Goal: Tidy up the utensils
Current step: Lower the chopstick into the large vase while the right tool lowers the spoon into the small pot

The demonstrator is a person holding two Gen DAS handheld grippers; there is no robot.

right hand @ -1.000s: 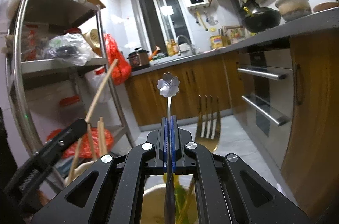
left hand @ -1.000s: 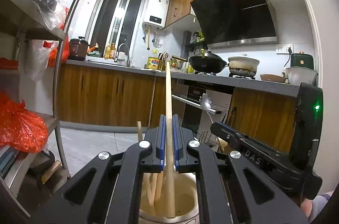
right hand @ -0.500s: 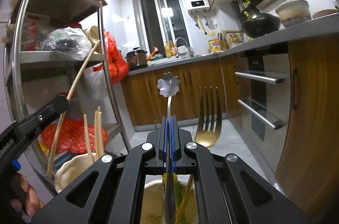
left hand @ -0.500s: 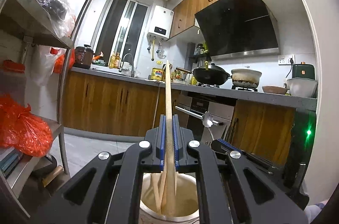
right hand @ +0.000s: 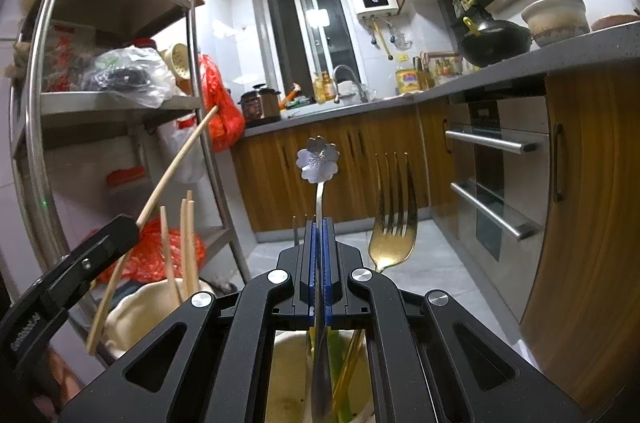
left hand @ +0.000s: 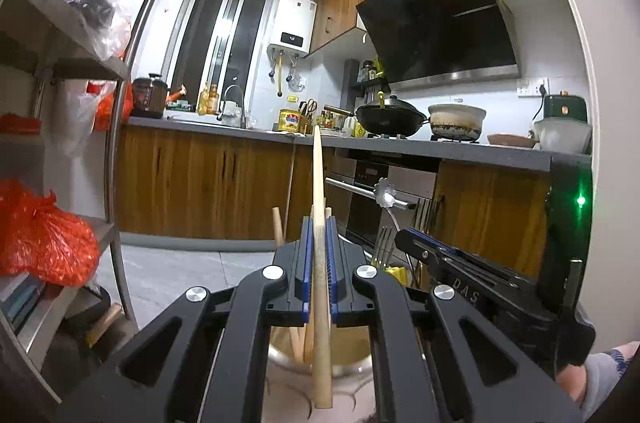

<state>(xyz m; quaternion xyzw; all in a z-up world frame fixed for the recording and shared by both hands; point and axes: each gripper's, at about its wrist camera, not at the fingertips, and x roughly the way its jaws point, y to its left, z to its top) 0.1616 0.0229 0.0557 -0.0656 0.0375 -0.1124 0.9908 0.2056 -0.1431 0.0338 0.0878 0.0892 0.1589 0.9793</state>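
Observation:
My left gripper is shut on a long wooden chopstick that stands almost upright between its blue pads. The stick's lower end hangs over a cream holder with several more chopsticks in it. In the right wrist view the left gripper and its chopstick lean over the same holder. My right gripper is shut on a silver spoon with a flower-shaped end, above a second holder containing a gold fork. The right gripper also shows in the left wrist view.
A steel shelf rack with plastic bags stands on the left. A grey counter with a wok and a pot runs above wooden cabinets and an oven. A person's hand is at the lower right.
The left gripper and its chopstick shifted slightly over the cream holder; the stick's lower end now hangs nearer the holder's front rim. The right gripper and spoon stayed still.

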